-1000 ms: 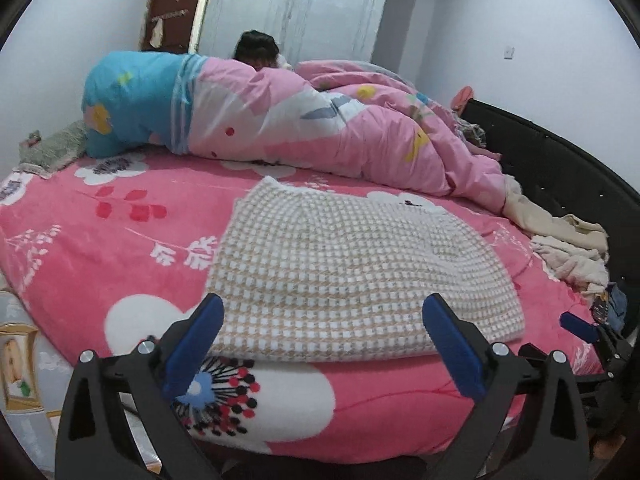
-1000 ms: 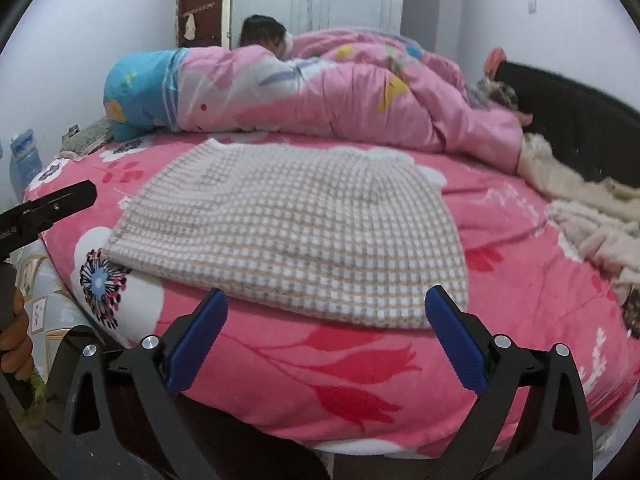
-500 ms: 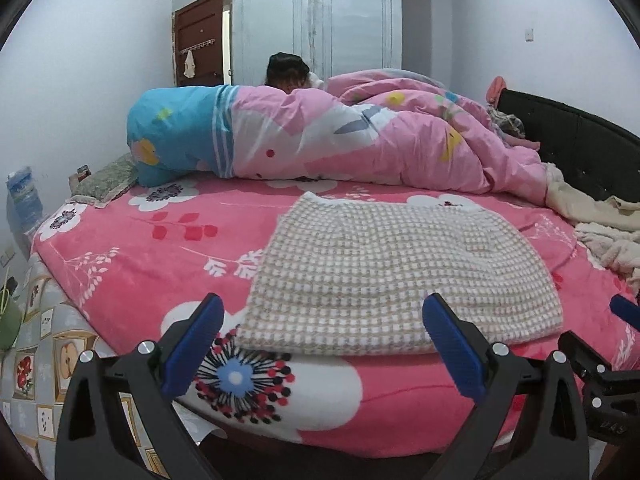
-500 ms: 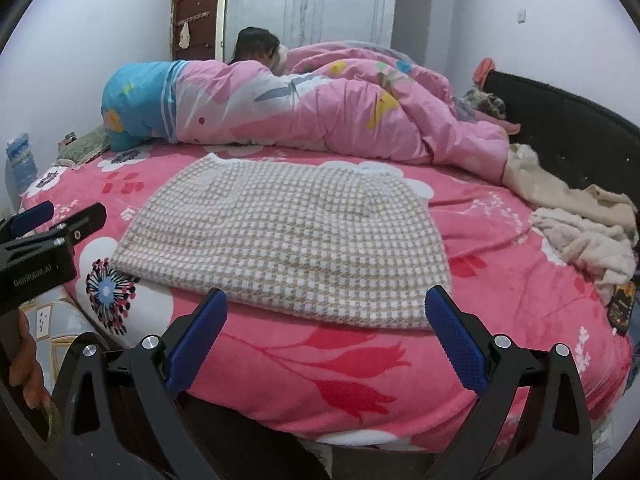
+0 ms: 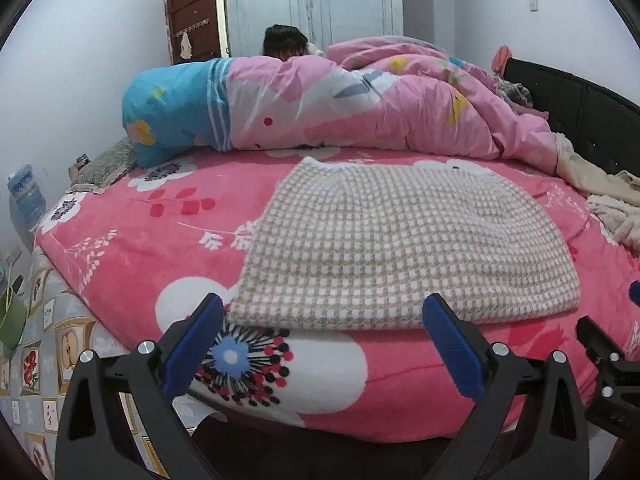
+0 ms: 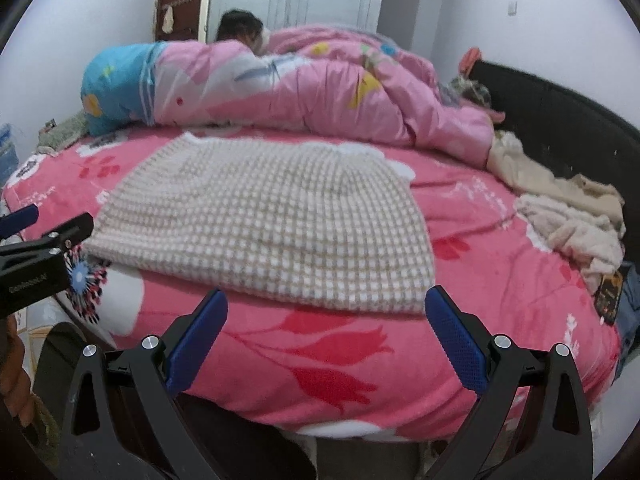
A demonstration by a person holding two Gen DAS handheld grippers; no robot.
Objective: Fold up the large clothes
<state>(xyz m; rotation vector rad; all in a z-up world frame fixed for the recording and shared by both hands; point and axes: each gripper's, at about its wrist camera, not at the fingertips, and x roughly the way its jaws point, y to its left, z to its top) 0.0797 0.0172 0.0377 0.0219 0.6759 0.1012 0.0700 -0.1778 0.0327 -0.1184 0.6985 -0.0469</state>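
Your left gripper: wide open, holds nothing | your right gripper: wide open too | checked cloth: flat on the pink bed (both grippers near its front edge, not touching)

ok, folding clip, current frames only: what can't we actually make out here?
- Checked garment: what kind it is and what lies underneath, either view; it is folded over itself.
- Person behind the pink duvet: only the top of the head shows.
- Right gripper in the left view: cut off by the frame edge.
- Beige pile, right view: separate items unclear, motion blur.
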